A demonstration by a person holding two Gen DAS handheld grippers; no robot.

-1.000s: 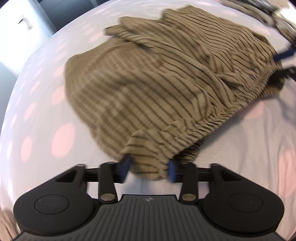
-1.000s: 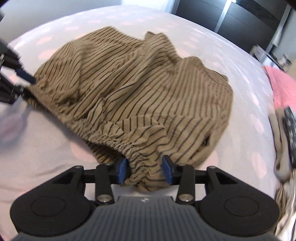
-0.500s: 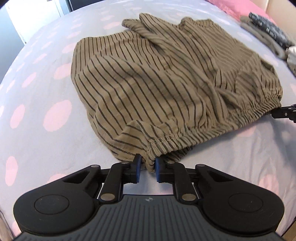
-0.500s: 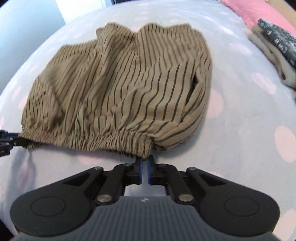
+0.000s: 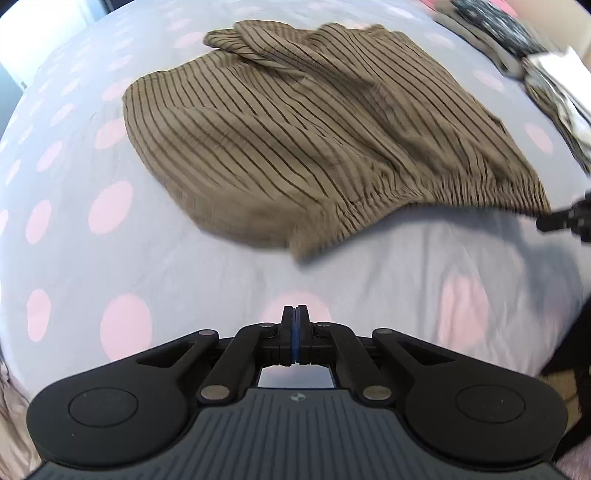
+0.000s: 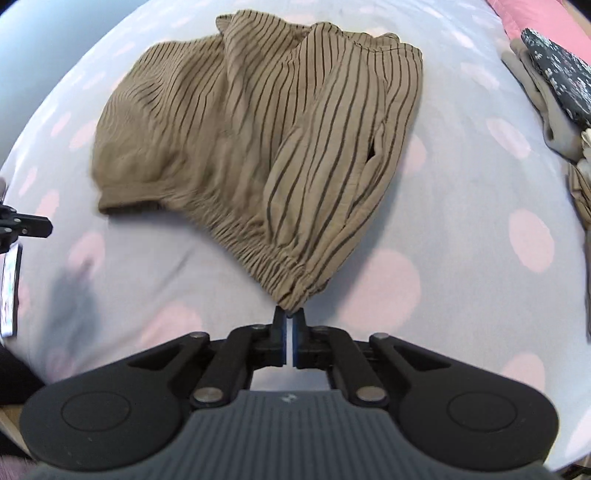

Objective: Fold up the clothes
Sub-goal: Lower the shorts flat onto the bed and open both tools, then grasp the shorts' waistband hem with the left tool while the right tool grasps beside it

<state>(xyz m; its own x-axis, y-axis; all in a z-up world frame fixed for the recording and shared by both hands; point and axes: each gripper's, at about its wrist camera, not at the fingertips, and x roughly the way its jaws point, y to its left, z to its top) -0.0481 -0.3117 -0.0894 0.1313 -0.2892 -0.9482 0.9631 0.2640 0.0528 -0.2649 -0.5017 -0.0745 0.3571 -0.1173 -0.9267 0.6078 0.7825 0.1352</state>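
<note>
A tan garment with dark stripes and an elastic waistband lies spread on the polka-dot bedsheet. My left gripper is shut with nothing between its pads. It hovers over bare sheet, a short way back from the waistband's loose near corner. My right gripper is shut on the other waistband corner, and the cloth bunches and lifts toward it. In the left wrist view the right gripper shows at the right edge, on the waistband end. The left gripper shows at the left edge of the right wrist view, apart from the garment.
A stack of other clothes, with a dark floral piece on beige ones, lies along the right side of the bed, and something pink lies behind it. The same stack appears blurred in the left wrist view.
Both grippers went from open around the waistband to shut. The left one pulled back and up without the cloth, which dropped onto the sheet. The right one kept its corner and drew it along.
</note>
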